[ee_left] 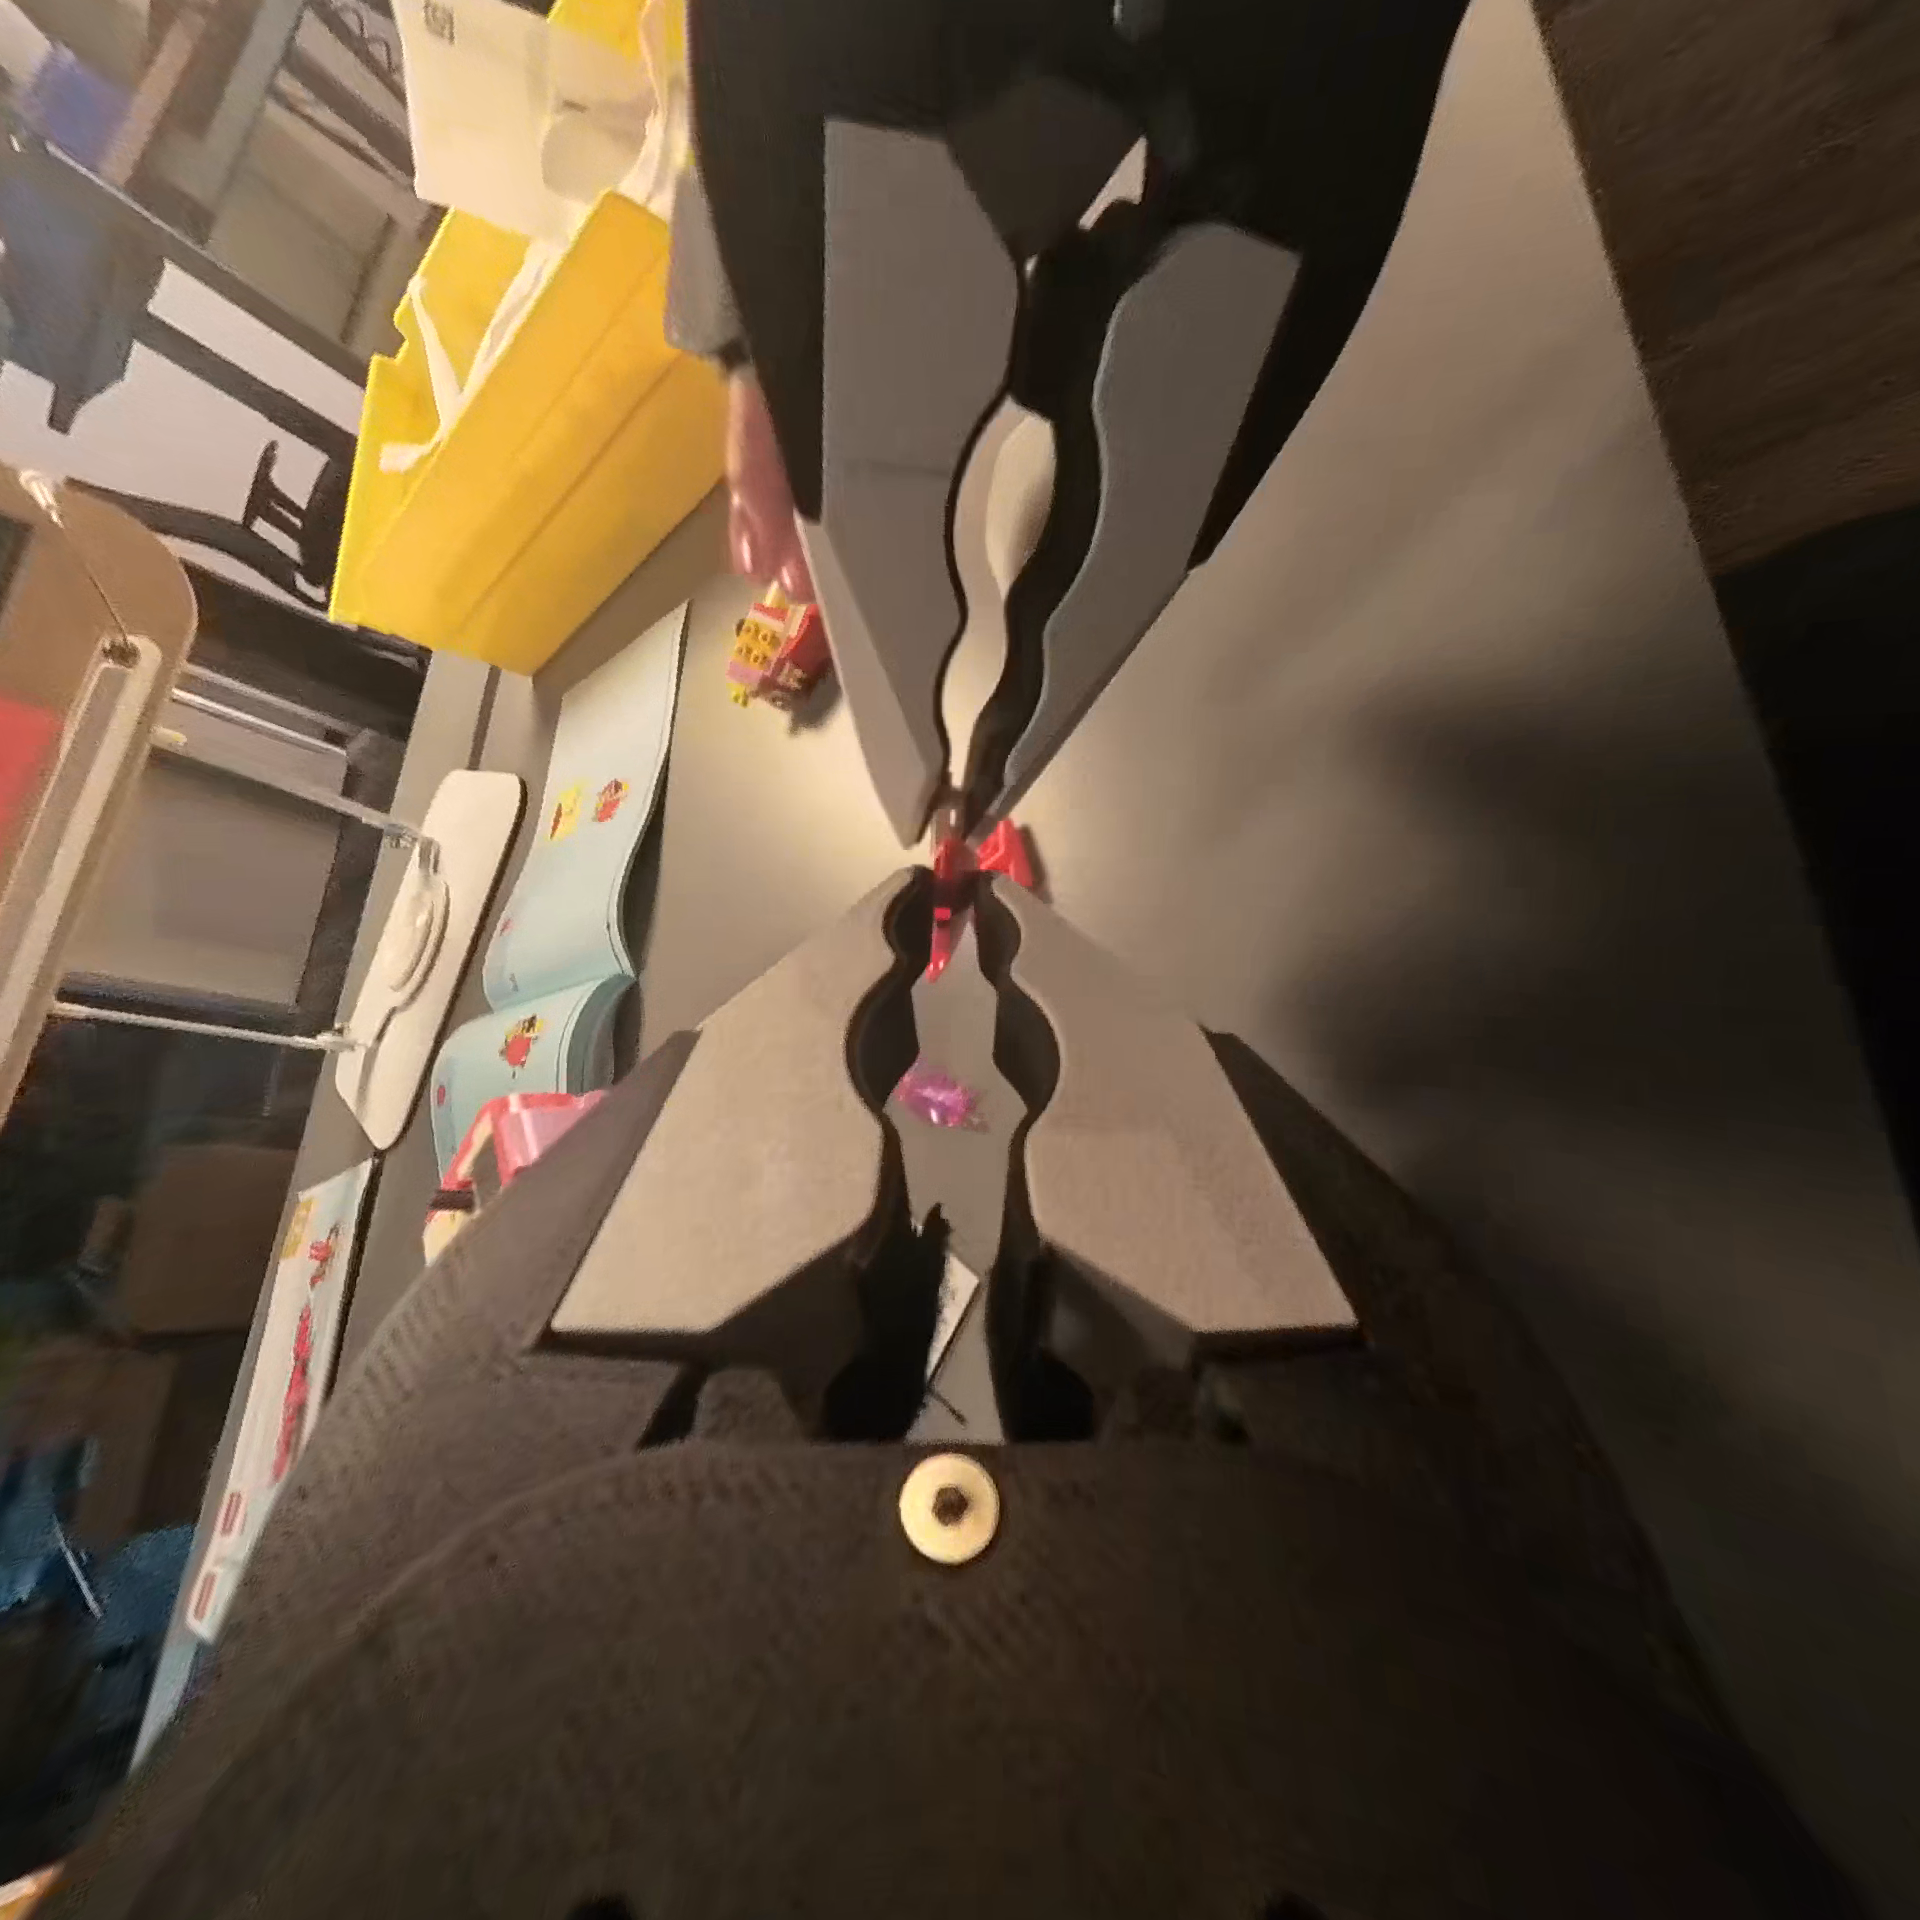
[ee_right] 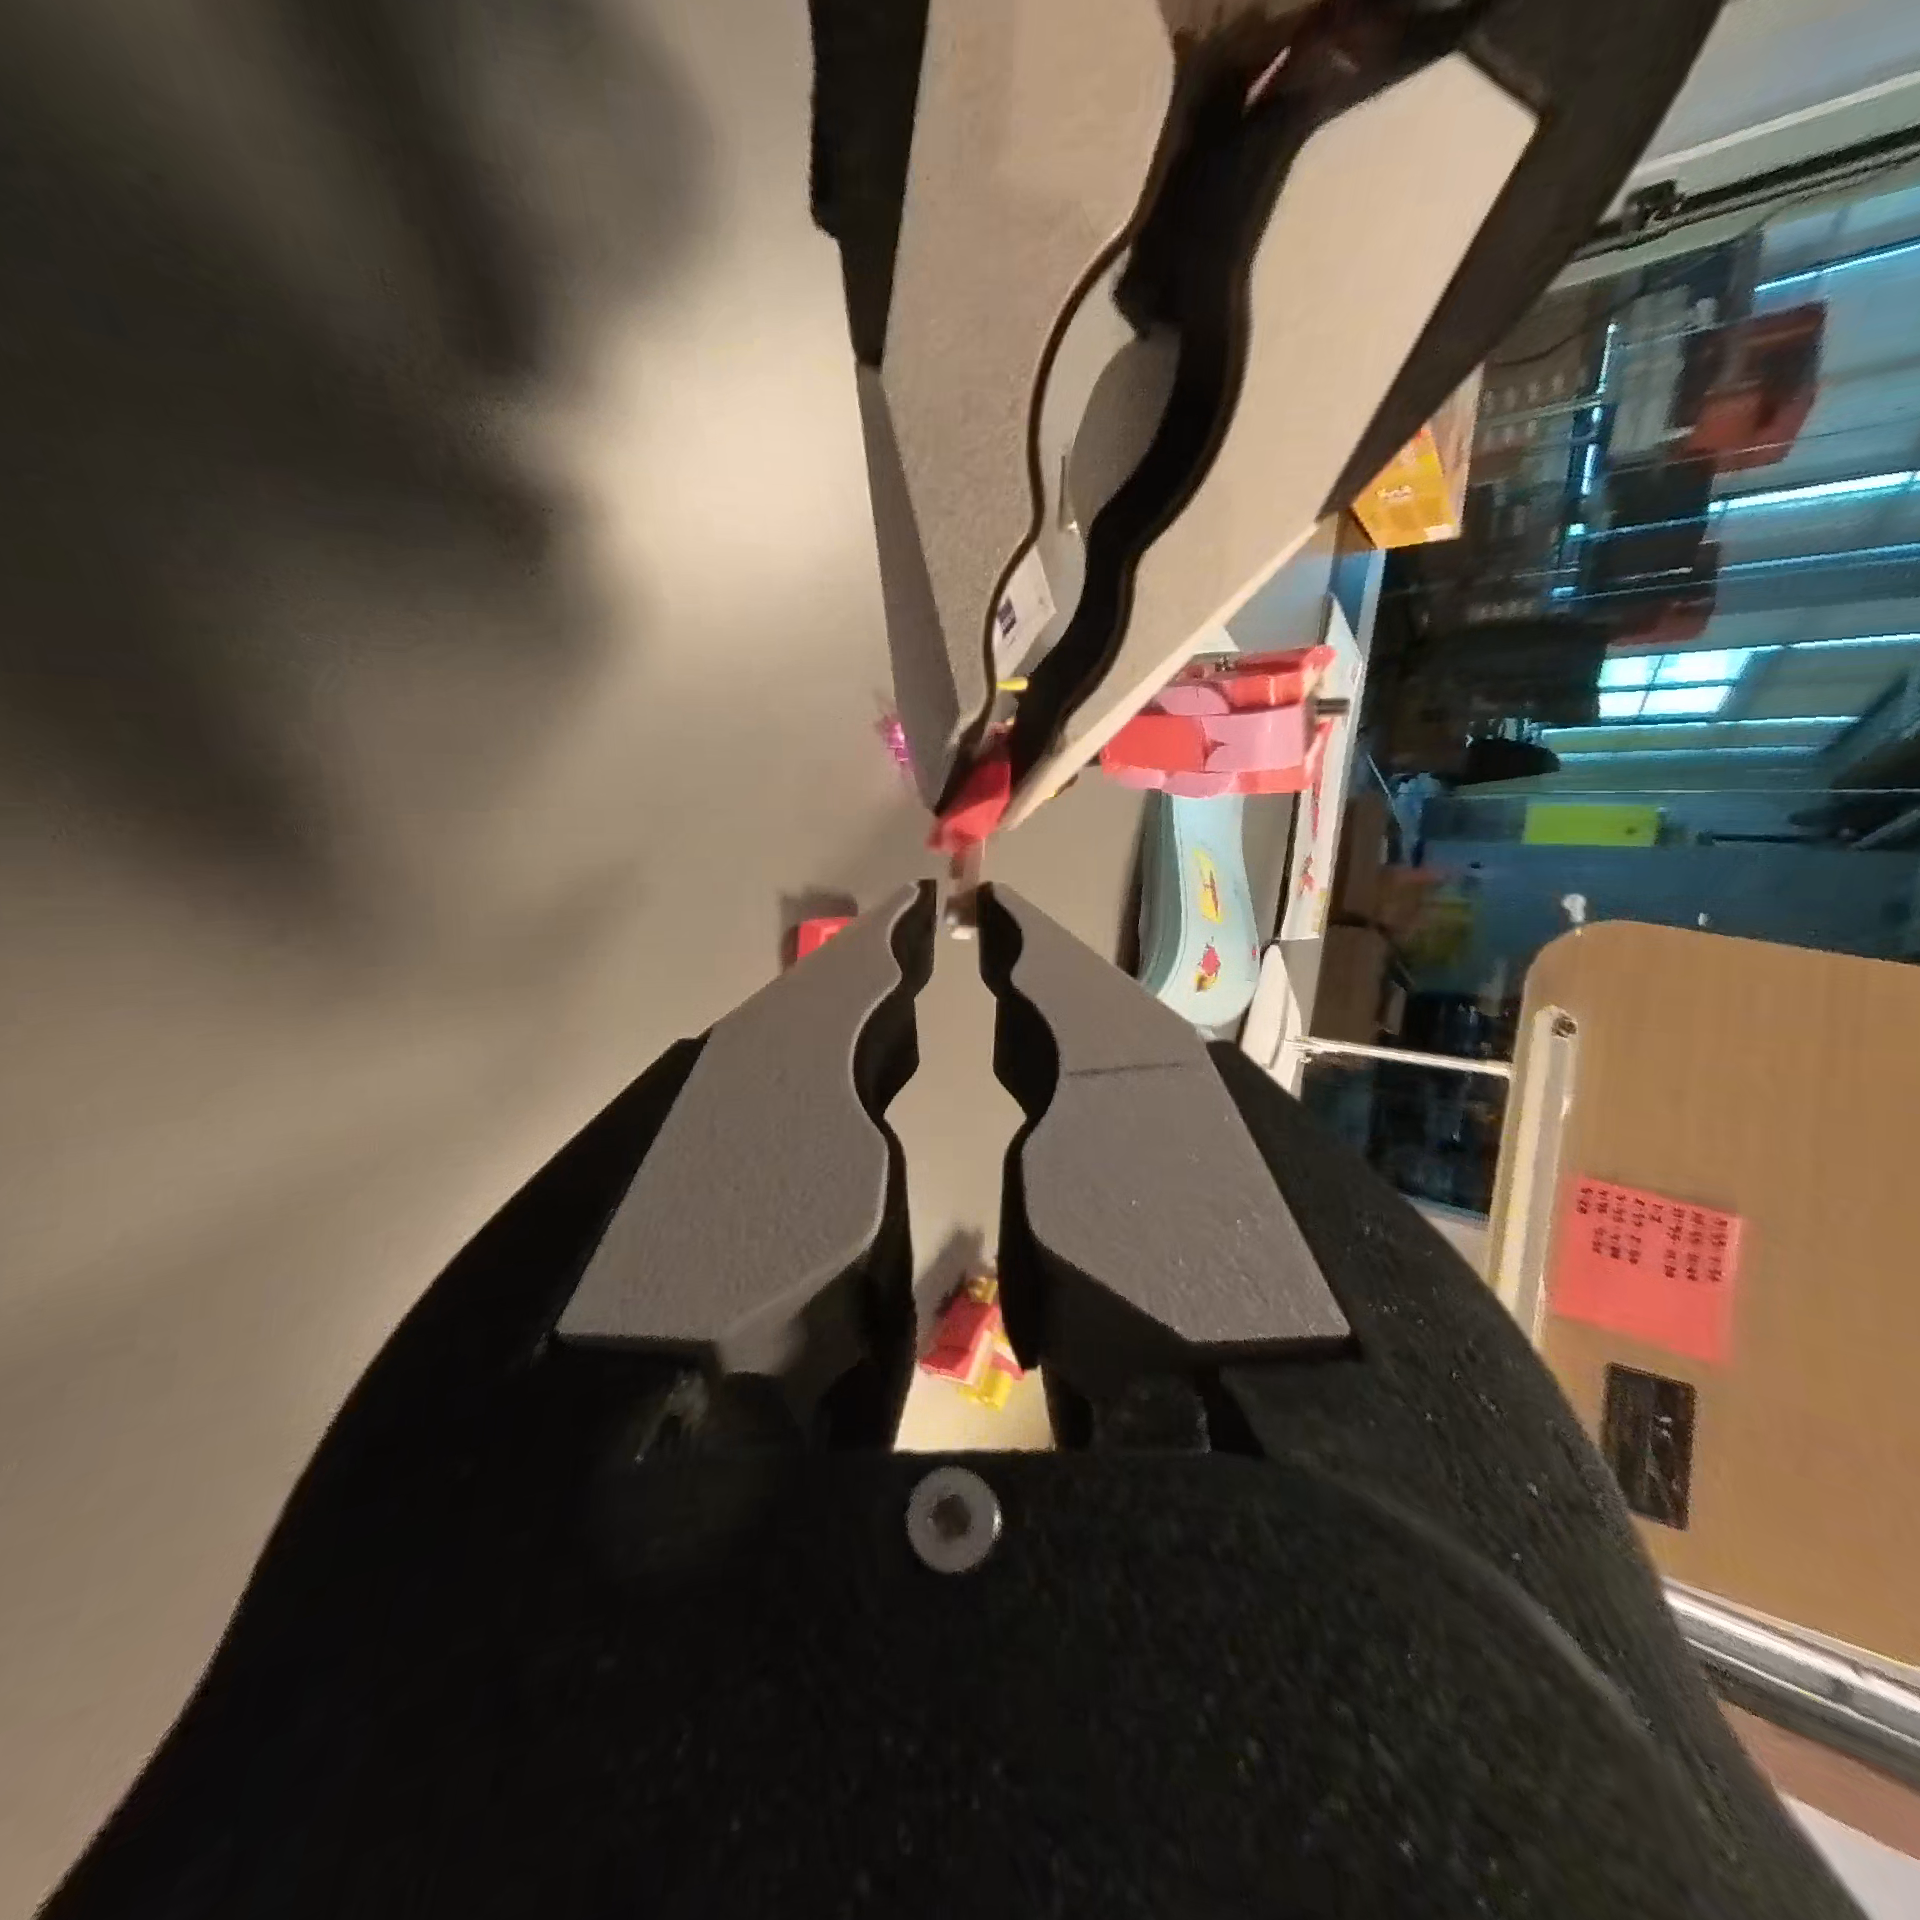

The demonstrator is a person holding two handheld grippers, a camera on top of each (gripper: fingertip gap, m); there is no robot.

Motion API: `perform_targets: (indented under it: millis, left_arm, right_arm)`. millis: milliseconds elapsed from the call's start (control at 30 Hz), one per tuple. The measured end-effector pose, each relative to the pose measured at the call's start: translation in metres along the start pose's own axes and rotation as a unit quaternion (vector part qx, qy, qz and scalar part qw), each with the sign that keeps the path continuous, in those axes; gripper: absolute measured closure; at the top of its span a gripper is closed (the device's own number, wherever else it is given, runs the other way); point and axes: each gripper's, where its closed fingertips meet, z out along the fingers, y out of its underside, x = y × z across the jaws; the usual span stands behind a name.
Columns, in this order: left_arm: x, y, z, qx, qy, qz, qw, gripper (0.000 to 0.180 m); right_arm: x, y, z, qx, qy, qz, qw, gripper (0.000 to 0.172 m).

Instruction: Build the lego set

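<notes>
Red brick piece [ee_left: 948, 902] nipped by left tongs [ee_left: 951, 891], right tongs [ee_right: 961, 902] closed on blurred small part [ee_right: 961, 920].

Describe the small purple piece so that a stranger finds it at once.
Start at the grey table, then find the left gripper. Through the gap between its fingers, a small purple piece lies on the tabletop. It is shiny and translucent, unlike the solid red pieces nearby.

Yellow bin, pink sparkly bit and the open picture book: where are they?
Yellow bin [ee_left: 540, 416], left wrist view, on its front wall.
Pink sparkly bit [ee_left: 940, 1101], left wrist view, on its middle.
Open picture book [ee_left: 582, 831], left wrist view, on its pale blue page.
</notes>
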Motion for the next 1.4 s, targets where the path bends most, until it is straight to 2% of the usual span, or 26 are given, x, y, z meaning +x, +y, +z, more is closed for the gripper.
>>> perform_targets:
  millis: [100,333,567,700,800,867,967,1133,1267,1400]
  left_arm:
    - [0.003,0.0,-0.001,0.003,-0.002,0.012,1.0,0.175]
    - [-0.001,-0.005,-0.011,0.027,-0.061,0.11,0.992,0.175]
    - [-0.008,0.003,-0.014,-0.01,-0.097,0.197,0.976,0.175]
    - [-0.012,0.005,-0.014,-0.021,-0.098,0.224,0.969,0.175]
    - [-0.012,0.005,-0.014,-0.019,-0.085,0.223,0.971,0.175]
    - [-0.009,0.005,-0.015,-0.004,-0.066,0.198,0.978,0.175]
    - [-0.008,0.003,-0.018,0.018,-0.059,0.171,0.983,0.175]
    - [-0.011,0.0,-0.021,0.022,-0.087,0.199,0.976,0.176]
    - [-0.015,-0.001,-0.022,0.026,-0.124,0.229,0.965,0.176]
    - [-0.018,0.001,-0.022,0.046,-0.138,0.193,0.97,0.174]
  right_arm:
    - [-0.002,-0.002,0.001,0.002,-0.002,0.003,1.0,0.168]
    - [0.004,-0.011,-0.003,0.062,-0.048,0.197,0.977,0.169]
    - [0.012,-0.012,0.006,0.07,-0.022,0.272,0.959,0.168]
    - [0.018,-0.01,0.01,0.047,0.025,0.226,0.973,0.169]
    - [0.019,-0.008,0.011,0.002,0.077,0.099,0.992,0.169]
    - [0.018,-0.009,0.011,-0.023,0.101,0.021,0.994,0.169]
    - [0.018,-0.012,0.01,-0.019,0.094,0.036,0.995,0.169]
    - [0.021,-0.014,0.009,0.01,0.058,0.155,0.986,0.169]
    - [0.024,-0.013,0.01,-0.01,0.077,0.115,0.99,0.168]
    - [0.025,-0.012,0.011,-0.031,0.099,0.057,0.993,0.169]
